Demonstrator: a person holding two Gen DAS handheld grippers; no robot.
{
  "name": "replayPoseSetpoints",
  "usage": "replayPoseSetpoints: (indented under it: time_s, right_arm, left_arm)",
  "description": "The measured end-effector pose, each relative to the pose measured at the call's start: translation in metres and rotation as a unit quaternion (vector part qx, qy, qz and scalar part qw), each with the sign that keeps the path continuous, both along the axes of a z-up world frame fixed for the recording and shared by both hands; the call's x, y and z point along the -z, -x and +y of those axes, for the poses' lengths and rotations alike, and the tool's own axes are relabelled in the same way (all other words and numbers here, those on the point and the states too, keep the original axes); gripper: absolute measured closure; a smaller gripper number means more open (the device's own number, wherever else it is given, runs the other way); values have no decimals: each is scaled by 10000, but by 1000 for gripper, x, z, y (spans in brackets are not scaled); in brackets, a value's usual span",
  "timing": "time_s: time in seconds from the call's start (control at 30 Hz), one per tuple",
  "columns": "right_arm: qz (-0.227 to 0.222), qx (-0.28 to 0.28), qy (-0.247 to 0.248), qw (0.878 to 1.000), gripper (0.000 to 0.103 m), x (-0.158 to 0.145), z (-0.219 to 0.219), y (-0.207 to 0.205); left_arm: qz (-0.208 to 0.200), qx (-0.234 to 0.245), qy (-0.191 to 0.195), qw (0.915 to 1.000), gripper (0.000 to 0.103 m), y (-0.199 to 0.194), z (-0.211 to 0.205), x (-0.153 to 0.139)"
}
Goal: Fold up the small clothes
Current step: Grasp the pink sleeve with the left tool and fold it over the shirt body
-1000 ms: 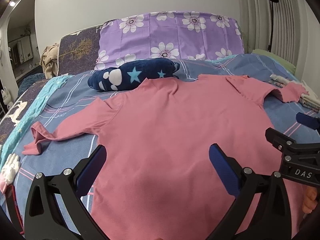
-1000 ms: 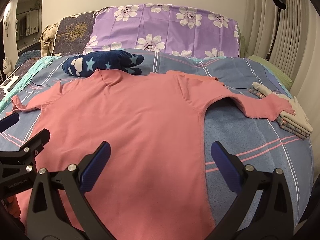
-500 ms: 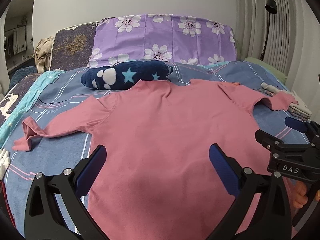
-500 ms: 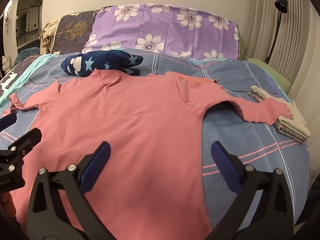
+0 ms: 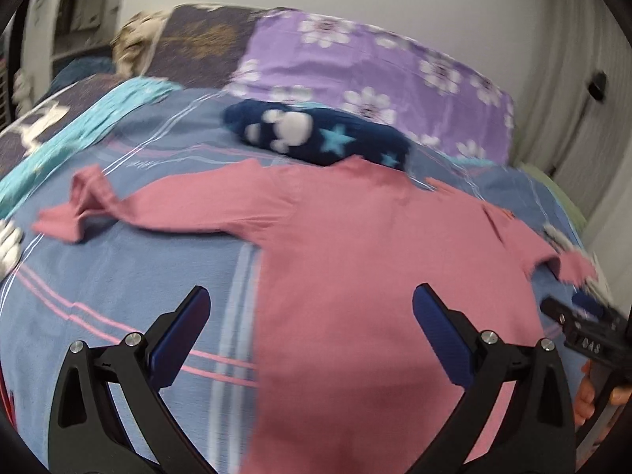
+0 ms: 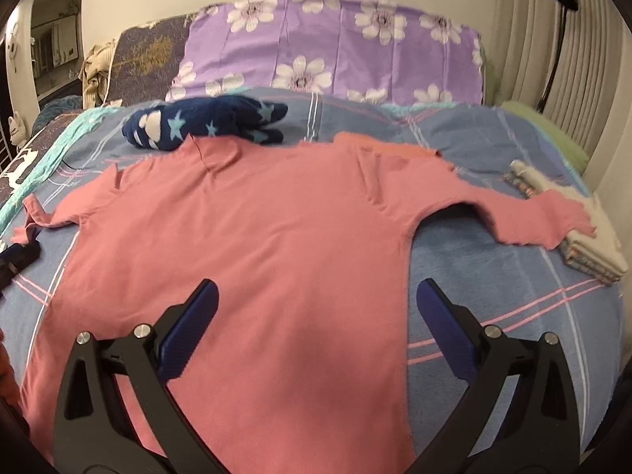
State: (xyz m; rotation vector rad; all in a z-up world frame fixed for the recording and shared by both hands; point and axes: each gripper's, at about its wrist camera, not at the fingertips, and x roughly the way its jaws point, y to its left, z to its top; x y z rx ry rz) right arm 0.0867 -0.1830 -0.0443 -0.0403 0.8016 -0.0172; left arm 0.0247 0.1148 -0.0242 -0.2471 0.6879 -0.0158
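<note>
Pink long-sleeved shirt (image 6: 252, 245) lies spread flat on the blue striped bedspread (image 6: 493, 276), both sleeves out to the sides, collar toward the far end. Its hem is cut off behind the gripper bodies in both views, so the lower edge cannot be made out.

Left gripper (image 5: 312, 335): jaws wide apart, holding nothing. The left finger sits over bare bedspread (image 5: 118, 268), the right finger over the shirt (image 5: 355, 268); the shirt's side edge runs between them. This view is motion-blurred, so fabric detail is soft.

Right gripper (image 6: 316, 324): jaws wide apart, empty. The left finger is over the shirt body, the right finger over bedspread just past the shirt's other side edge. Whether either gripper touches cloth cannot be told.

Left view alone shows the far sleeve end crumpled and twisted ahead-left of the tool. Right view alone shows the other sleeve cuff draped onto a folded stack of cloths (image 6: 588, 252), ahead-right of the tool; in the left view that stack is a blur.

Beyond the collar, touching it: a navy star-print plush (image 6: 205, 122). Behind it, a purple flowered pillow (image 6: 335, 47). Each view catches only a sliver of the other gripper at its frame edge.
</note>
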Motion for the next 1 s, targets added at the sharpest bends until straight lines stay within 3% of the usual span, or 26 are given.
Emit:
replayPoseSetpoints:
  time_s: [0.13, 0.23, 0.3, 0.43, 0.5, 0.63, 0.7, 0.73, 0.77, 0.83, 0.93, 1.0]
  right_arm:
    - [314, -109, -293, 9990, 2, 20, -1, -6]
    - [452, -52, -350, 9984, 2, 32, -1, -8]
    - [521, 20, -308, 9982, 2, 37, -2, -10]
    - [637, 98, -361, 9973, 2, 44, -3, -12]
    - [626, 92, -342, 9974, 2, 45, -1, -10]
    - [608, 90, -301, 9977, 2, 46, -2, -9]
    - [632, 103, -348, 9973, 2, 47, -3, -10]
    - [650, 114, -373, 9971, 2, 49, -4, -10]
    - [676, 130, -407, 9968, 2, 51, -5, -10]
    - [709, 150, -477, 9962, 2, 53, -8, -11]
    - [725, 196, -635, 9952, 2, 54, -13, -11]
    - [720, 209, -696, 9948, 2, 55, -15, -11]
  left_arm:
    - [190, -708, 356, 9967, 12, -5, 63, 13]
    - [325, -1265, 857, 9877, 24, -16, 121, 20]
    - [341, -1530, 1026, 9823, 25, -27, 149, 19]
    - [451, -2111, 942, 9719, 24, -61, 194, 13]
    - [635, -2361, 1073, 9637, 24, -84, 219, 14]
    - [1008, -2900, 1635, 9376, 25, -116, 264, 33]
    - [1090, -2917, 2049, 9279, 52, -119, 272, 43]
    - [1167, -2830, 2379, 9218, 75, -122, 276, 49]
    - [1202, -2791, 2527, 9186, 90, -122, 277, 51]
    - [1127, -2730, 2485, 9225, 93, -122, 269, 44]
    - [633, -2383, 2027, 9477, 93, -123, 244, 5]
    - [200, -1907, 1856, 9637, 93, -124, 214, -30]
